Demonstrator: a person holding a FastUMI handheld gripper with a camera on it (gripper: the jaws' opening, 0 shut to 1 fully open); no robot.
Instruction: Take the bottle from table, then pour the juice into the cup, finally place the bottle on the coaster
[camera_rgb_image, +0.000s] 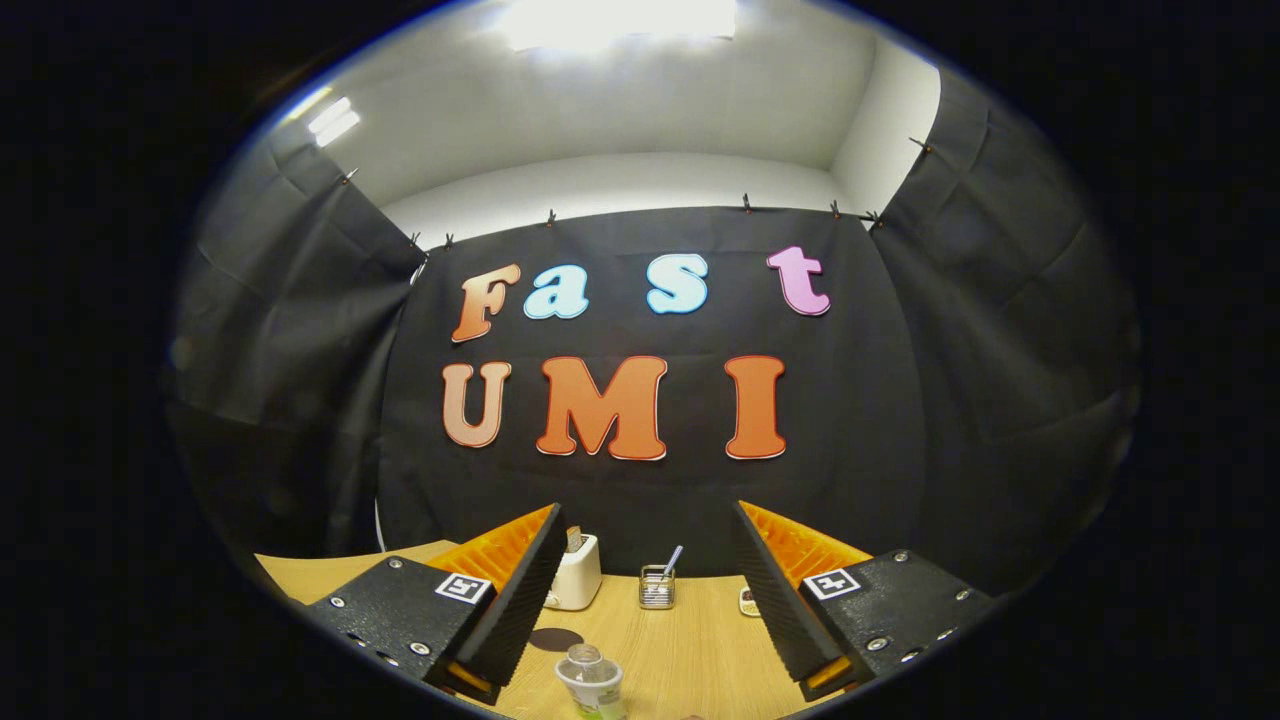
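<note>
Bottle is seen upright at the near edge of the table, a clear plastic one viewed from above so that its cap and shoulders face the camera, with a trace of green liquid low in it. The gripper is held above the table with its fingers spread wide and nothing between them; no contact is made with anything. The bottle lies below the gap, nearer the left finger, and close in toward the camera rather than ahead of the tips. Its long axis is judged to stand vertical, roughly across the line of the fingers, so a side grasp is favoured. A descent and a slight shift to the left are judged necessary before the fingers can close on the body. A dark round coaster lies flat on the table just beyond the bottle, beside the left finger. Toward the far edge a white toaster-like box stands partly hidden behind the left finger, a small wire holder with a stick in it stands mid-edge, and a small item beside the right finger cannot be identified. The cup cannot be made out with certainty.
</note>
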